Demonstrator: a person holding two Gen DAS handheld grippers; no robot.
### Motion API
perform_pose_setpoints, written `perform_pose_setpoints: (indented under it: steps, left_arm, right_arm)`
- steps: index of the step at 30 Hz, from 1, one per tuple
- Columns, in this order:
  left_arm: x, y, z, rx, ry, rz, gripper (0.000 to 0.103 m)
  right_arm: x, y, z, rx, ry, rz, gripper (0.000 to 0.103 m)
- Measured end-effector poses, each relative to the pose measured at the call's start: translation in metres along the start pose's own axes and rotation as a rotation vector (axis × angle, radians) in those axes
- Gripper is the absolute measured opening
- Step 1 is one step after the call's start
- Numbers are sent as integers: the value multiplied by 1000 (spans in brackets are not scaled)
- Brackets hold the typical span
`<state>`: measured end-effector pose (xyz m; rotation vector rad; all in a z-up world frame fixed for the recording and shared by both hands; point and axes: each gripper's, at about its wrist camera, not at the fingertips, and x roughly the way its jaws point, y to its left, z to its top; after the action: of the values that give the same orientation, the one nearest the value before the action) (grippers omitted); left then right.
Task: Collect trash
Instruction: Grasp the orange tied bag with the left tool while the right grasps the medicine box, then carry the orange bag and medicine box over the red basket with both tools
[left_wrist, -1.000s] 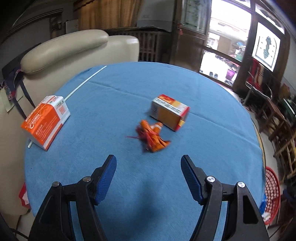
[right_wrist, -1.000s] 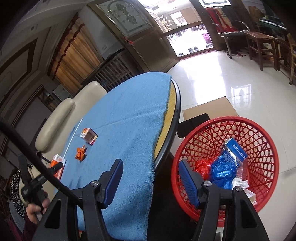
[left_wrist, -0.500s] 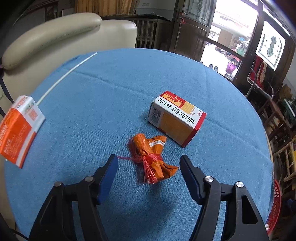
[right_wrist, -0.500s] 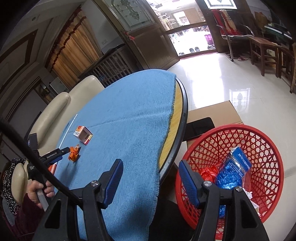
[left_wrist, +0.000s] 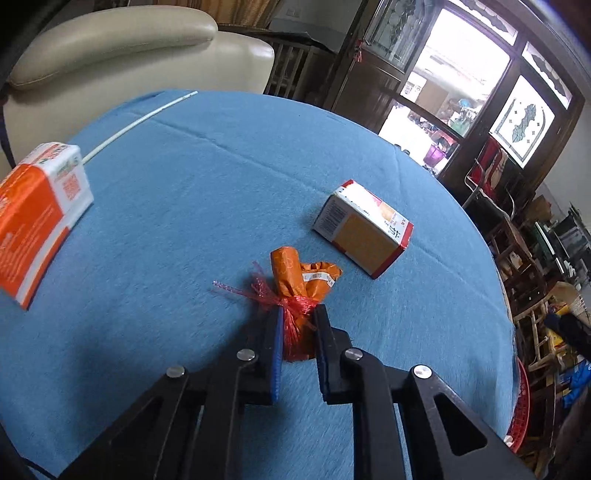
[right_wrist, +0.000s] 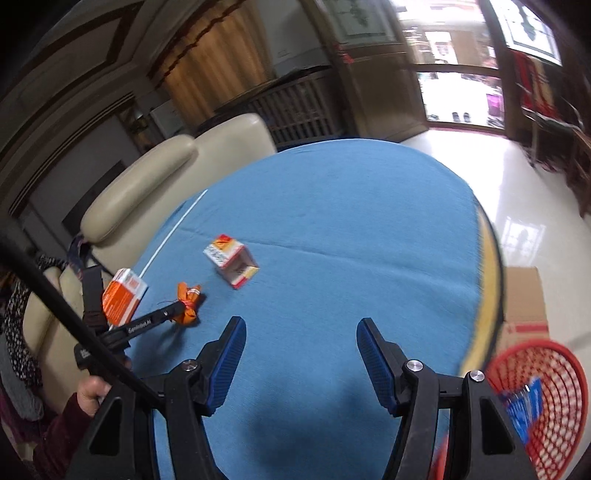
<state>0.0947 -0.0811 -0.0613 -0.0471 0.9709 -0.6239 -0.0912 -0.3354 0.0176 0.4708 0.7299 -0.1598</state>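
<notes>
An orange wrapper bundle (left_wrist: 295, 277) tied in red netting lies on the blue tablecloth (left_wrist: 207, 192). My left gripper (left_wrist: 298, 314) is closing on its near end, and the blue pads press the netting from both sides. The right wrist view shows the same grip on the orange bundle (right_wrist: 188, 295) from the side, with the left gripper (right_wrist: 181, 306) held by a person's hand (right_wrist: 92, 391). My right gripper (right_wrist: 300, 321) hangs open over the cloth with nothing between its fingers. A red mesh basket (right_wrist: 543, 398) holding blue and red trash stands on the floor at the right.
A small red, orange and white box (left_wrist: 364, 230) lies just beyond the bundle. A larger orange and white carton (left_wrist: 37, 218) sits at the table's left edge beside a thin white straw (left_wrist: 140, 122). A cream sofa (left_wrist: 110, 55) backs the table. A cardboard box (right_wrist: 524, 295) stands by the basket.
My left gripper moved forward and down onto the orange bundle and its jaws came together on it. The right wrist view swung left, from the basket toward the table top.
</notes>
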Motion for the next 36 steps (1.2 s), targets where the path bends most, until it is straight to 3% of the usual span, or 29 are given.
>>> perform_pose_setpoints:
  steps: [10,15,23,28,30,36]
  left_arm:
    - [-39,20,-17,56,-15,22,17]
    - [-45,33,-23,34,6,21,17]
    - [-42,44,-29,-3,40,28,17]
    - [-42,42,-29,-7,43,36,17]
    - [-44,38,-28,-6,40,37,17]
    - [-54,17,-25,33,14,43,17]
  right_arm:
    - [108,85,51,-207,93,96,66]
    - [156,103,72,-334,128,57,67]
    - [223,108,84,-417,306,100,69]
    - [239,113,71,-440,318,40,69]
    - [236,112,65,-428,295,47,52]
    - [200,96,50,-352,223,48,51]
